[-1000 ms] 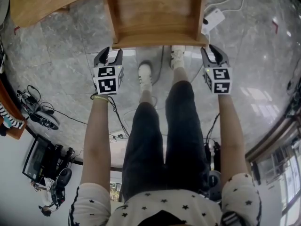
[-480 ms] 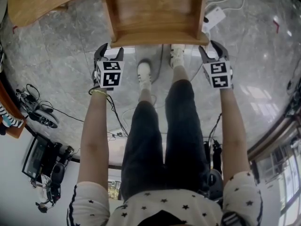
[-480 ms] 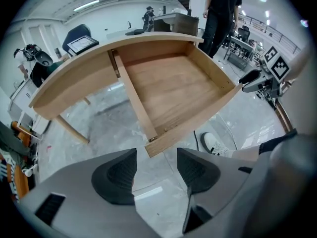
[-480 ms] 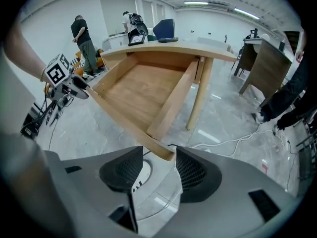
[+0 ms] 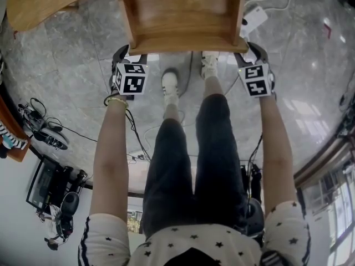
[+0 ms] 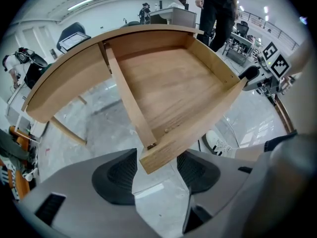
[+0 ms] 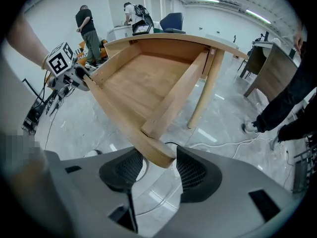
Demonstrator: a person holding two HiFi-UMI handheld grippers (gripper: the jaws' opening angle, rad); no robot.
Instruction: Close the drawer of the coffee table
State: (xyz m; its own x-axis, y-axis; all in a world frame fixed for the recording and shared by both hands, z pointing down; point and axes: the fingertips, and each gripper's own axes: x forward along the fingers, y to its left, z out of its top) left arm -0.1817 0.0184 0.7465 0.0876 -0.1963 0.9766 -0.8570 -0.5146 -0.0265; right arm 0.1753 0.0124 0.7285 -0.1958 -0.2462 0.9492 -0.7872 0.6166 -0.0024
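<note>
The coffee table's wooden drawer [image 5: 183, 15] stands pulled out from under the curved tabletop [image 5: 44, 4], its inside bare. My left gripper [image 5: 128, 53] points down at the left end of the drawer's front panel [image 5: 188, 44]. In the left gripper view that corner [image 6: 166, 150] sits between the spread pads [image 6: 116, 175] of the left gripper [image 6: 156, 171], with a gap on both sides. My right gripper [image 5: 250, 50] is at the right end. Its jaws are opening, and the rounded corner [image 7: 158, 155] lies between the pads [image 7: 190, 172] of the right gripper [image 7: 158, 171], not pressed.
The person's two shoes [image 5: 171, 87] stand on the grey marble floor just below the drawer. A white power strip [image 5: 252, 21] with cables lies at the right. A table leg [image 7: 203, 98] is beside the drawer. Equipment and cables [image 5: 44, 132] lie at the left. People [image 7: 89, 26] stand far behind.
Both grippers have come forward to the drawer's front panel and their jaws have spread wider. Each now straddles one front corner. The drawer has not moved.
</note>
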